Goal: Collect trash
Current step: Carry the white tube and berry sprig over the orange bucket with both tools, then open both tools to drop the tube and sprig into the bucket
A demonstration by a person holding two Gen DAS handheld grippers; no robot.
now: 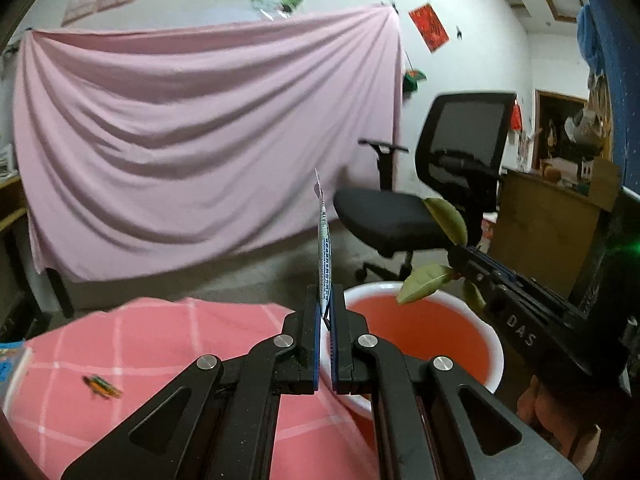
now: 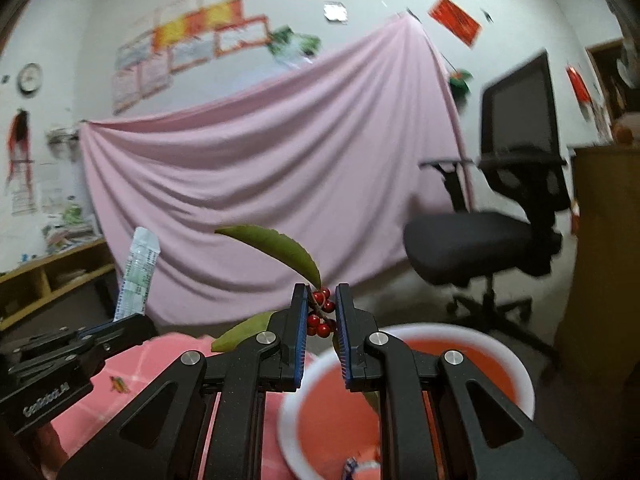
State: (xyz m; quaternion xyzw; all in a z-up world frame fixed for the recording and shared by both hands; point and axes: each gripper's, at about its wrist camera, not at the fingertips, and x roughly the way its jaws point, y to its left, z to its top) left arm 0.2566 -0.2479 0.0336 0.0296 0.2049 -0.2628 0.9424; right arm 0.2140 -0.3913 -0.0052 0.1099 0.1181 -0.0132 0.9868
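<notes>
1. i'm clamping my left tool (image 1: 325, 304) on a flat wrapper (image 1: 322, 236) beside the red bucket (image 1: 420, 332).
2. i'm pinching a berry sprig (image 2: 320, 312) in my right tool (image 2: 321, 300) over that bucket's rim.

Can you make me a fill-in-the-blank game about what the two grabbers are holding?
1. The left gripper is shut on a flat printed ____.
2. The right gripper pinches a twig with green leaves and red ____.
3. Below both grippers stands a red ____ with a white rim.
4. The table's pink checked cloth still has one small ____ lying on it.

Missing words: wrapper; berries; bucket; wrapper
</notes>
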